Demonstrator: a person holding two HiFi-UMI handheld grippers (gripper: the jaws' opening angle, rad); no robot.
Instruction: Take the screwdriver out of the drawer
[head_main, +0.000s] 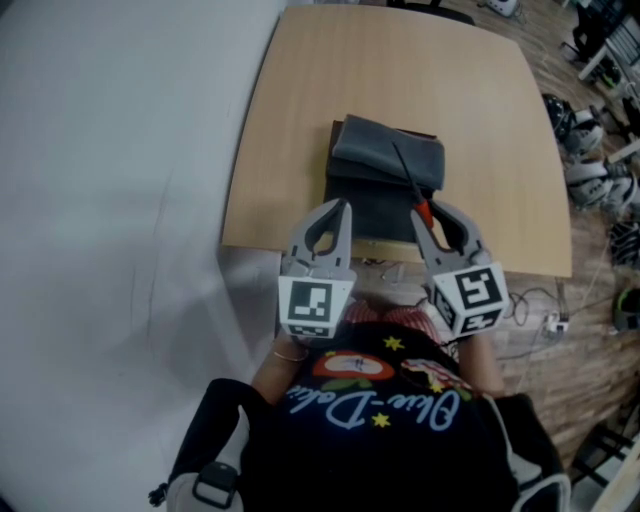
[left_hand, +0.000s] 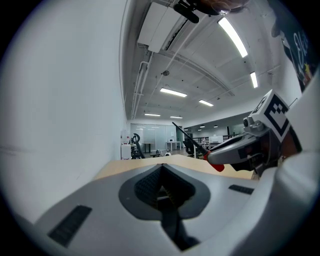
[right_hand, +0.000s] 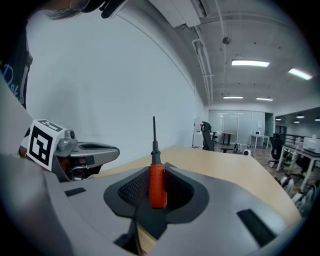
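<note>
The screwdriver (head_main: 424, 211) has a red handle (right_hand: 157, 185) and a thin black shaft that stands up and away from me. My right gripper (head_main: 428, 215) is shut on the handle and holds it in the air above the near end of the dark grey drawer box (head_main: 385, 165) on the wooden table (head_main: 300, 120). In the left gripper view the screwdriver (left_hand: 215, 165) sticks out of the right gripper (left_hand: 245, 147). My left gripper (head_main: 342, 205) hangs beside it on the left, its jaws together with nothing between them.
A white wall runs along the table's left side. On the wood floor to the right lie shoes and a power strip (head_main: 551, 322) with cables. Desks and office chairs (right_hand: 206, 134) stand far off in the room.
</note>
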